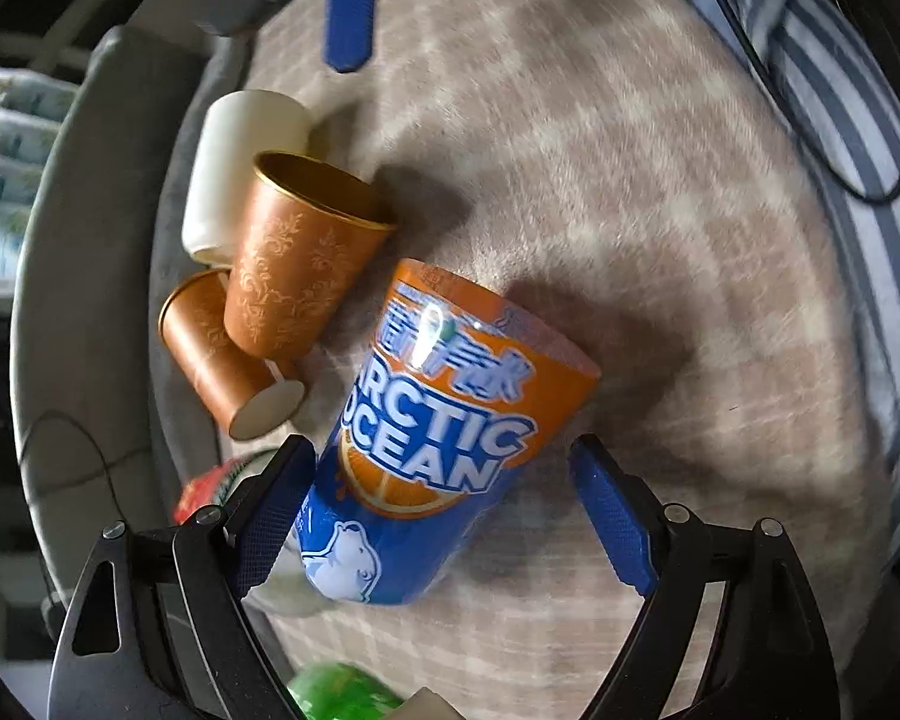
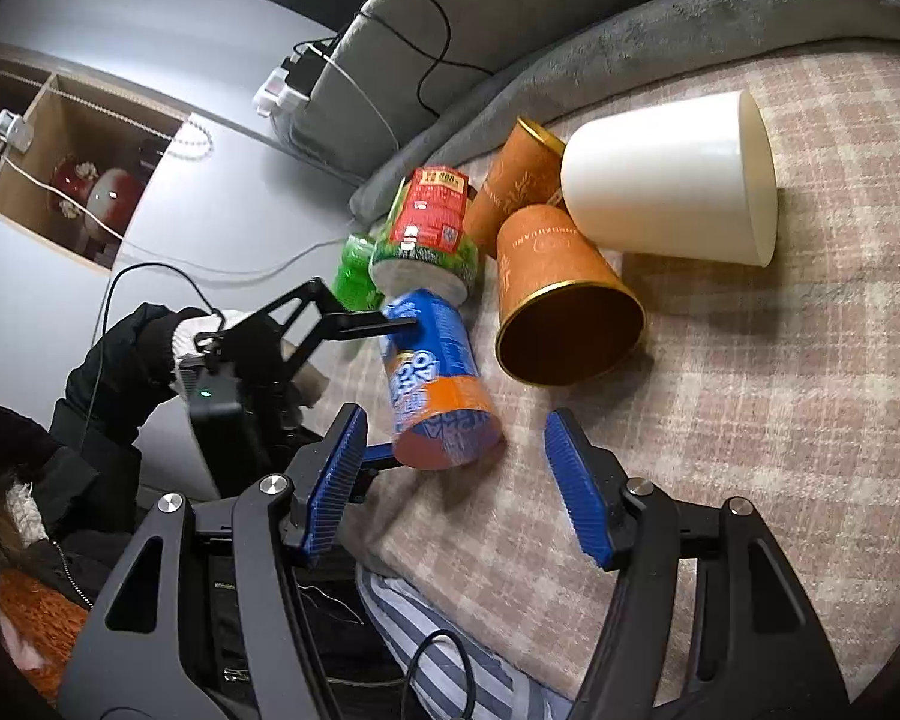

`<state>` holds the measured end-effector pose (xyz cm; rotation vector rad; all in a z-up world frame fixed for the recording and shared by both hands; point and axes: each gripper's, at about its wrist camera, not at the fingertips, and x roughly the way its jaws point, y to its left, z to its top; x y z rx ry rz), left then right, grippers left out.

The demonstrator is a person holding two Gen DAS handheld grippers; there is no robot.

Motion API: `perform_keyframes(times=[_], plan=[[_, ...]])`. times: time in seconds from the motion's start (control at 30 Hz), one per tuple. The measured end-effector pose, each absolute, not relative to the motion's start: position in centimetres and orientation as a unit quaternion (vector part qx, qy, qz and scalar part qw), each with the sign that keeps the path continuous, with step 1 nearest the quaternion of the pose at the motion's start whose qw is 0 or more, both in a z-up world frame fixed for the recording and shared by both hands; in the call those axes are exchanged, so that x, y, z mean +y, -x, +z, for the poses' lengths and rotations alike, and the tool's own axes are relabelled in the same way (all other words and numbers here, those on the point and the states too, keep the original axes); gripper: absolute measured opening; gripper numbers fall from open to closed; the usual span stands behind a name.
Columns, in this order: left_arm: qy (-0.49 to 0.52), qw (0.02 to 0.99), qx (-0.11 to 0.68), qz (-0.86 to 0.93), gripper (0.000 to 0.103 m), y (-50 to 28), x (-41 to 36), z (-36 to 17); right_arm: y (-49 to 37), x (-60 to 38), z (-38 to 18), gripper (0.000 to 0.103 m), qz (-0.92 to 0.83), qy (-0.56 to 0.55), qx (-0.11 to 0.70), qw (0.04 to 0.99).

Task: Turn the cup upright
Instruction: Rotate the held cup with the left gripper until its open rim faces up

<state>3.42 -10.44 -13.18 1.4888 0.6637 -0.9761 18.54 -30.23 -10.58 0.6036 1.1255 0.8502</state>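
**Left jaws straddle the tipped Arctic Ocean cup**

The left gripper (image 1: 444, 516) has its jaws spread wide on either side of the blue-and-orange Arctic Ocean cup (image 1: 444, 420); one blue pad sits just beside the cup's wall, the other stands apart, so nothing is grasped yet. The cup lies tilted on the plaid blanket (image 1: 630, 240) of the bed, near the edge where the person stands, its orange end pointing toward the middle of the bed. The right gripper (image 2: 456, 480) hovers with jaws released and empty, near the same cup's orange end.

Just beyond lie two tipped brown paper cups (image 2: 564, 300), a white cup (image 2: 672, 180) on its side and a red-and-green jar (image 2: 429, 228) that appears to touch the Arctic Ocean cup's blue end.

Risks, as I judge them: the glossy wall may slip between the pads if the jaws close off-centre; the soft blanket may let an uprighted cup topple; swinging it up could knock the jar or the nearest brown cup.
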Motion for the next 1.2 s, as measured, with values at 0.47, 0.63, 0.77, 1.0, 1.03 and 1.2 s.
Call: perform_keyframes(times=[0.47, 0.63, 0.77, 1.0, 1.03, 1.2], plan=[[-0.606, 0.575, 0.329, -0.44, 0.067, -8.0, -10.6, -13.9, -18.8, -31.0, -11.2, 0.065, 0.371, -0.296, 0.509, 0.718], [-0.538, 0.602, 0.401, -0.433, 0.065, -11.0, -10.7, -12.9, -18.2, -30.9, -11.0, 0.065, 0.373, -0.294, 0.506, 0.72], [-0.463, 0.625, 0.456, -0.433, 0.065, -12.2, -10.0, -11.9, -17.8, -31.3, -10.9, 0.065, 0.372, -0.297, 0.502, 0.722], [-0.301, 0.667, 0.554, -0.397, 0.065, -14.0, -8.0, -11.1, -17.0, -31.4, -11.2, 0.065, 0.375, -0.298, 0.503, 0.719], [-0.278, 0.669, 0.567, -0.393, 0.065, -14.3, -7.7, -11.1, -16.8, -31.4, -11.2, 0.065, 0.375, -0.299, 0.503, 0.719], [-0.251, 0.672, 0.584, -0.38, 0.068, -14.7, -7.7, -11.2, -15.8, -31.5, -10.8, 0.065, 0.376, -0.298, 0.498, 0.722]])
